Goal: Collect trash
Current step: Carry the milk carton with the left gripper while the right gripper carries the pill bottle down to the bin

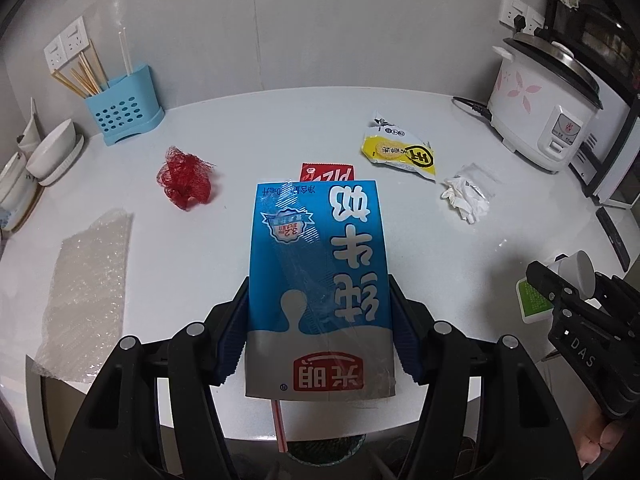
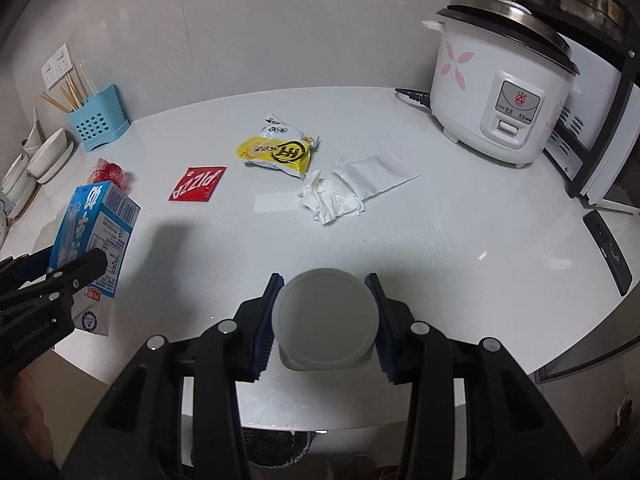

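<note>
My left gripper (image 1: pixel 319 284) is shut on a blue and white milk carton (image 1: pixel 316 240), held off the white table (image 1: pixel 240 140) with a striped straw hanging beneath it. My right gripper (image 2: pixel 324 280) is shut on a white round cup (image 2: pixel 324 320), whose green label shows in the left wrist view. Lying on the table are a red mesh net (image 1: pixel 184 182), a red pizza sachet (image 2: pixel 198 184), a yellow snack wrapper (image 2: pixel 276 152), a crumpled tissue (image 2: pixel 332 200), a clear plastic bag (image 2: pixel 376 176) and a sheet of bubble wrap (image 1: pixel 88 280).
A blue chopstick holder (image 1: pixel 124 110) and stacked bowls (image 1: pixel 52 152) stand at the back left. A rice cooker (image 2: pixel 500 92) and an oven (image 2: pixel 600 152) fill the right side. A dark flat object (image 2: pixel 608 248) lies by the right edge. A bin (image 2: pixel 276 448) sits below the front edge.
</note>
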A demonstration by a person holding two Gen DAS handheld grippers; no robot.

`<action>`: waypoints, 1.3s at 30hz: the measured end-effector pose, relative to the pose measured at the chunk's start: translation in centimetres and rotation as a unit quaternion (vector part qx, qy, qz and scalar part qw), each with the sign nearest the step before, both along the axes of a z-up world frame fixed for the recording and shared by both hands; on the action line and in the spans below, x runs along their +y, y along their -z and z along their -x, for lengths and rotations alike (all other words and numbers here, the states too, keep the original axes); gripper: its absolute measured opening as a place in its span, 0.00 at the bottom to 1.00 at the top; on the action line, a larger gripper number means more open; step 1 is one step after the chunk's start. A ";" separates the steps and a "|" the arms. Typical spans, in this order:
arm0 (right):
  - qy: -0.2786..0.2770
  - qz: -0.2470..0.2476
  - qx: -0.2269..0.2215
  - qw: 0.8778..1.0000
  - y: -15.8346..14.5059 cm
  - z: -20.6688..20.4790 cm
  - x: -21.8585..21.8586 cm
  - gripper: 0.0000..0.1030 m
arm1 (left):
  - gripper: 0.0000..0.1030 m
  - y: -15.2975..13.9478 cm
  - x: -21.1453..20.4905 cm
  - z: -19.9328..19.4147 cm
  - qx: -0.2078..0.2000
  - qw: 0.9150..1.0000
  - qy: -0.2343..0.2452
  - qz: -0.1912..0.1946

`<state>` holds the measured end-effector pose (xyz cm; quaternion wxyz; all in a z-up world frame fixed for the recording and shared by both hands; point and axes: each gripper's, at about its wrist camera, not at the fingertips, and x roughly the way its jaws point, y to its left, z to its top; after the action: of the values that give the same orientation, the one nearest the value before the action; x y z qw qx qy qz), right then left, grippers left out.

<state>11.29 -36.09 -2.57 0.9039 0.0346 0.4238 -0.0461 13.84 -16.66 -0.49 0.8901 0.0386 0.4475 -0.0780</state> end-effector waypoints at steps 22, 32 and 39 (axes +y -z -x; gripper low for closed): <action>-0.053 0.009 -0.073 0.996 -1.6 11.0 7.8 0.39 | 0.59 -1.4 6.0 12.8 -0.072 0.997 -0.005 0.025; -0.074 -0.006 -0.082 0.994 0.8 15.5 10.4 0.39 | 0.59 1.4 8.4 17.0 -0.072 0.997 -0.006 0.035; -0.081 -0.011 -0.092 0.992 3.8 18.9 11.2 0.39 | 0.59 4.2 10.4 18.8 -0.060 0.997 -0.012 0.049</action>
<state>-7.62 -24.85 -6.37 0.9393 0.0145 0.3410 0.0352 -4.95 -6.21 -4.70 0.9169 -0.0062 0.3894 -0.0867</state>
